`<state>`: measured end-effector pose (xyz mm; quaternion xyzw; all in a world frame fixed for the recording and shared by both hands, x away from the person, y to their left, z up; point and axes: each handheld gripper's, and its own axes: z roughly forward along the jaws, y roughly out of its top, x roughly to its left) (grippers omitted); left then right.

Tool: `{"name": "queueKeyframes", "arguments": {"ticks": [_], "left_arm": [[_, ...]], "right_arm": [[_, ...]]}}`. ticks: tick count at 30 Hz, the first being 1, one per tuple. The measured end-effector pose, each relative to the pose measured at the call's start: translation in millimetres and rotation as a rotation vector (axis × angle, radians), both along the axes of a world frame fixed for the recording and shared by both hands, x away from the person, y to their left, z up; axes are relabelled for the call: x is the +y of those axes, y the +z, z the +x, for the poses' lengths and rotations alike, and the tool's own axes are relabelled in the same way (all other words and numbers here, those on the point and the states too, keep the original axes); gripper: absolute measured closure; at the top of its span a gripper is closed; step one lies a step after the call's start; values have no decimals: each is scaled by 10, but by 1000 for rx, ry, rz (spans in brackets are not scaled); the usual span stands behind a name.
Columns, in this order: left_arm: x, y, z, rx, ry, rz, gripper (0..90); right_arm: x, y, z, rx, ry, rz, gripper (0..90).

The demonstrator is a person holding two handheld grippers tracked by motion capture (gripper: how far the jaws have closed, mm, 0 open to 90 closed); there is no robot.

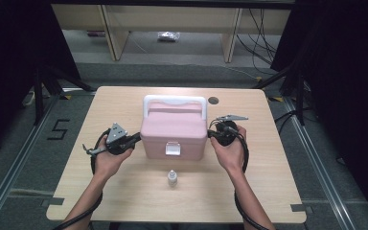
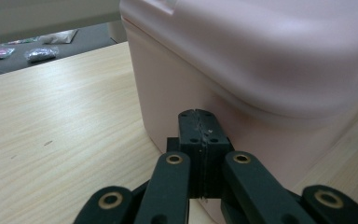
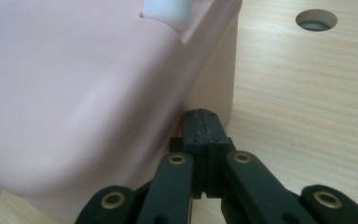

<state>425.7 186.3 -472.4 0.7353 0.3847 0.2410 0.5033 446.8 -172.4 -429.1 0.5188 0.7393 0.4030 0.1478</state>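
Observation:
A pink box (image 1: 173,132) with a white handle (image 1: 175,101) and a white front latch (image 1: 173,149) stands in the middle of the wooden table (image 1: 124,189). My left gripper (image 1: 138,137) is shut, its tips against the box's left side wall (image 2: 177,100) below the lid's rim; the jaws meet with nothing between them (image 2: 197,122). My right gripper (image 1: 212,134) is shut too, its closed tips (image 3: 200,120) set against the box's right side wall (image 3: 214,79). A small white bottle (image 1: 172,178) stands on the table in front of the box.
A round cable hole (image 1: 213,100) is in the table behind the box's right corner. The table's near edge is close to the person's forearms. Beyond the far edge are desk legs, cables and a bag (image 1: 168,36) on the floor.

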Motion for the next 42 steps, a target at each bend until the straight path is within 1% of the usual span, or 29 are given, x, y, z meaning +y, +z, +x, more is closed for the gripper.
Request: {"name": "queueKeyframes", "arguments": {"ticks": [3,4,5,6,7,8,9,10,11,12,13,15,16,18,19,20,21,23,24,26,27,31,32,35,36,37,38,39,42], "left_arm": [[21,-2,2,-8,5,6,817],[40,7,-1,-13,4,4,775],[60,21,-7,-23,12,4,775],[115,66,-31,-33,36,6,700],[143,84,-33,-42,46,-9,667],[143,84,-33,-42,46,-9,638],[210,138,-43,-51,70,-8,610],[210,138,-43,-51,70,-8,588],[278,192,-49,-58,95,-37,565],[278,192,-49,-58,95,-37,545],[338,251,-58,-64,124,-73,528],[375,312,-72,-61,144,-117,487],[375,312,-72,-61,144,-117,474],[385,408,-111,-78,143,-144,450],[385,408,-111,-78,143,-144,441],[379,433,-120,-81,137,-167,441],[371,484,-142,-73,126,-183,428],[364,505,-148,-70,122,-195,422],[353,525,-151,-67,118,-203,418],[323,584,-153,-72,102,-215,412],[307,600,-149,-71,100,-226,412],[260,641,-108,-67,93,-231,414],[244,654,-90,-66,92,-229,416],[193,687,-30,-61,92,-232,423],[157,701,11,-49,97,-233,429],[138,708,35,-40,93,-229,431],[117,715,61,-35,91,-228,434],[98,723,91,-30,89,-224,437],[23,752,185,-11,79,-213,441]], "right_arm": [[-18,-3,1,4,-1,11,900],[-46,16,-6,-10,11,2,891],[-46,16,-6,-10,11,2,891],[-69,48,-35,-1,-17,20,866],[-91,56,-34,-8,-20,11,861],[-91,56,-34,-8,-20,11,861],[-128,86,-67,8,-38,27,847],[-128,86,-67,8,-38,27,847],[-206,89,-65,-27,-31,-3,839],[-240,95,-79,-32,-32,-5,834],[-262,96,-94,-34,-43,-3,830],[-318,92,-110,-30,-46,0,820],[-318,92,-110,-30,-46,0,820],[-342,79,-134,-16,-67,-7,813],[-342,75,-144,-18,-57,7,812],[-342,75,-144,-18,-57,7,812],[-346,77,-152,-33,-58,-14,808],[-342,75,-154,-33,-48,-5,804],[-304,90,-182,-4,-73,19,799],[-319,97,-175,-33,-39,7,790],[-314,98,-174,-31,-48,-2,787],[-316,104,-170,-33,-36,3,781],[-317,102,-178,-25,-42,16,773],[-324,84,-173,-35,-34,-4,767],[-308,82,-201,-11,-61,10,764],[-340,80,-193,-36,-38,-12,763],[-337,83,-195,-32,-41,-11,761],[-313,87,-204,-12,-56,16,760],[-346,123,-220,-42,-55,-1,758]]}}
